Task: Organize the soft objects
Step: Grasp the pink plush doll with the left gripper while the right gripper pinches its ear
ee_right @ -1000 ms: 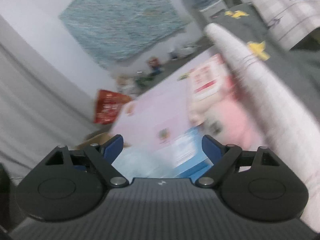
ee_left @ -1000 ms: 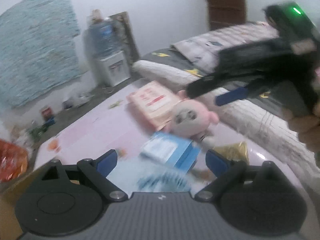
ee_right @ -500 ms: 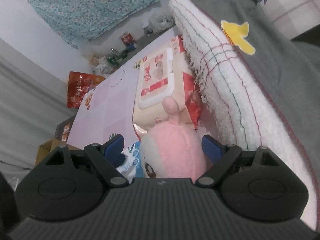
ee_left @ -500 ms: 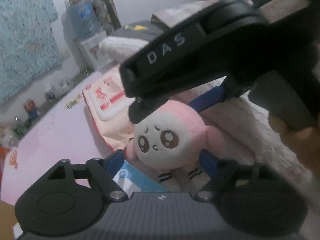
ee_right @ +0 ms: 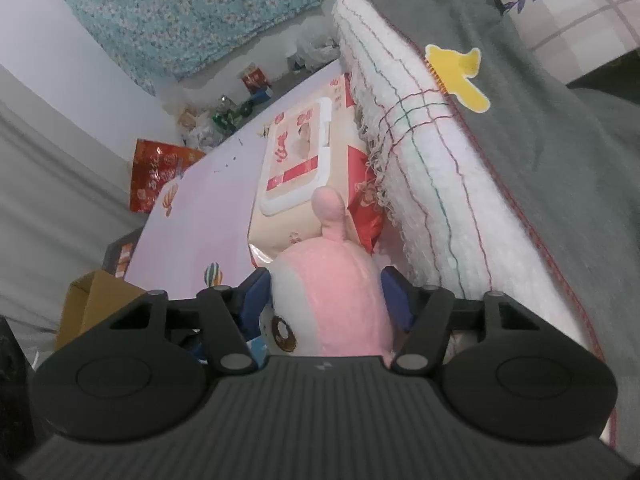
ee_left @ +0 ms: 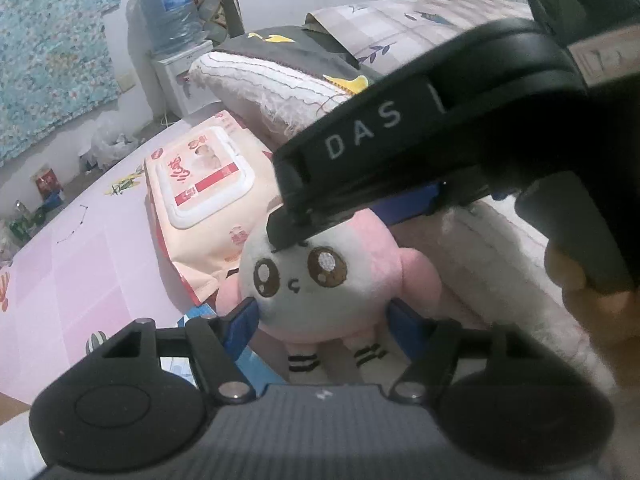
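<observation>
A pink plush toy (ee_left: pixel 320 276) with a white face and brown eyes sits on the pink table (ee_left: pixel 80 264). My left gripper (ee_left: pixel 324 316) has its blue fingers on both sides of the toy's lower body, touching it. My right gripper (ee_right: pixel 326 296) comes down from above, its fingers closed in against the toy's head (ee_right: pixel 332 280); its black arm (ee_left: pixel 400 152) crosses the left wrist view. A wet-wipes pack (ee_left: pixel 200 184) lies just behind the toy.
A rolled white blanket (ee_right: pixel 420 152) and grey bedding (ee_right: pixel 540 120) lie right of the table. A blue box (ee_left: pixel 256 368) sits under the toy. A water dispenser (ee_left: pixel 168 40), floor clutter and a red bag (ee_right: pixel 160 172) lie beyond the table. A cardboard box (ee_right: pixel 88 300) stands at the table's corner.
Both grippers moved in on the plush toy and narrowed around it. The right gripper came down over its head and the left one closed on its lower body.
</observation>
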### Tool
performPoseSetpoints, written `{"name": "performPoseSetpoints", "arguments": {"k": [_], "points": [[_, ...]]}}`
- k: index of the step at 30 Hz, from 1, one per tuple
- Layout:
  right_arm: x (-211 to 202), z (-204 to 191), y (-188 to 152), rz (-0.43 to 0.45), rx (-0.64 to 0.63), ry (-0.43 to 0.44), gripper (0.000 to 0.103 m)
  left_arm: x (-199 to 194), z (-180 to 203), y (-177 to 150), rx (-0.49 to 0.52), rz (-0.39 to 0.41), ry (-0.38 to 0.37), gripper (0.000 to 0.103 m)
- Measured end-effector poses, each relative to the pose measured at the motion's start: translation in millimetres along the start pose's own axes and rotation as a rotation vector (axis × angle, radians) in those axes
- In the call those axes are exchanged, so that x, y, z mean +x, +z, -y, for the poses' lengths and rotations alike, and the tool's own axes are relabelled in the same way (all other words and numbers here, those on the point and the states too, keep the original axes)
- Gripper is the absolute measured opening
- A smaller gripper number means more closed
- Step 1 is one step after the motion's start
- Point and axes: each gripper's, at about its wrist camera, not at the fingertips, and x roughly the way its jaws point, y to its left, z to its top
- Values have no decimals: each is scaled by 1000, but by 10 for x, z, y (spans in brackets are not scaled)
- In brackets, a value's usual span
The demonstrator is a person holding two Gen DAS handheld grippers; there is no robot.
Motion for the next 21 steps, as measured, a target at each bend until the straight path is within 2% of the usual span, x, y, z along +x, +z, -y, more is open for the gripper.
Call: {"name": "performPoseSetpoints", "arguments": {"k": [6,10,16,21], "points": [[-377,-33,-56,76,24,12,59,-260,93,31,22,59,-5,71],[-772,-210,-124,151,18,14,58,-563,194,28,46,122,-4,71],[-1314,-791,-265,220,-43,92,55,-1267,73,-49,40,193,4,71],[-1555,-1551,-408,236,-134,198,52,-1961,-332,-274,-25,238,56,71]]}}
